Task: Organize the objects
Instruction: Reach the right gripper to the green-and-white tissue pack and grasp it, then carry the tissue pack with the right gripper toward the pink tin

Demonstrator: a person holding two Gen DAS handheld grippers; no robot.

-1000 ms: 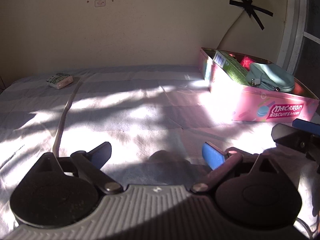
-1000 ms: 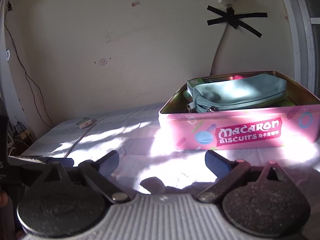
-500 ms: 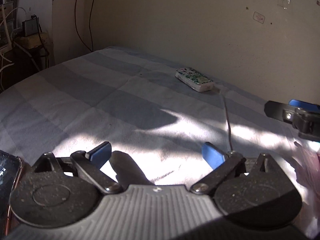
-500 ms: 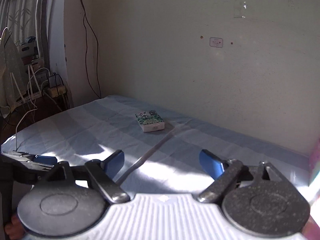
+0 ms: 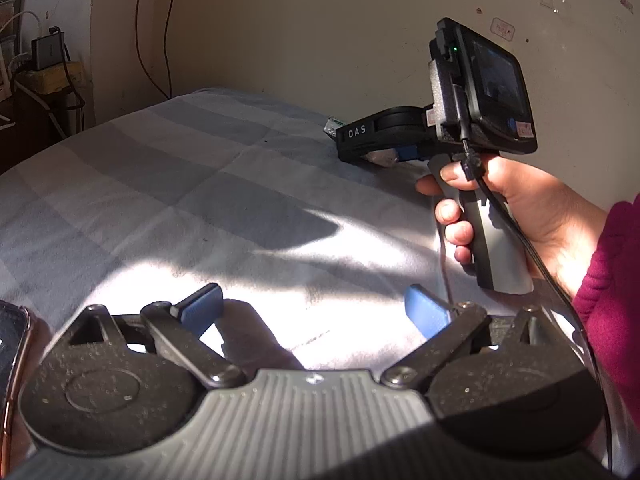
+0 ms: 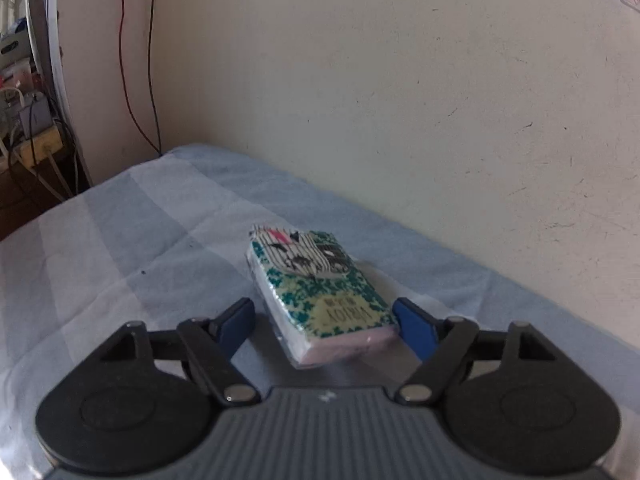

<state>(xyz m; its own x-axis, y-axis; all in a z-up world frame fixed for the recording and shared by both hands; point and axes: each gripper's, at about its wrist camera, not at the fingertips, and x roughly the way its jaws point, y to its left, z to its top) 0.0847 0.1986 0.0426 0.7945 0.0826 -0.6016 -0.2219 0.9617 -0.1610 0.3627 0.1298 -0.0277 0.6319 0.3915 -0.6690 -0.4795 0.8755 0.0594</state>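
**Tissue pack framed between the open right fingers**

A tissue pack is seen lying flat on a bed sheet of pale blue and grey checks. The pack is wrapped in clear film, with a green and cream speckled pattern, a striped black-and-white panel with a pink mark, and small lettering that cannot be read. It is set near the wall, between the blue pads of the right gripper. The jaws are spread wide; the right pad is just beside the pack's corner, and contact cannot be told. Nothing is gripped.

From the left wrist view, the right gripper is shown held by a hand in a dark red sleeve, with "DAS" printed in white on its black body and a small screen mounted on top. The pack is mostly hidden behind it. The left gripper is held wide open and empty above the sunlit sheet.

The wall is cream and scuffed. Cables are hung in the left corner.
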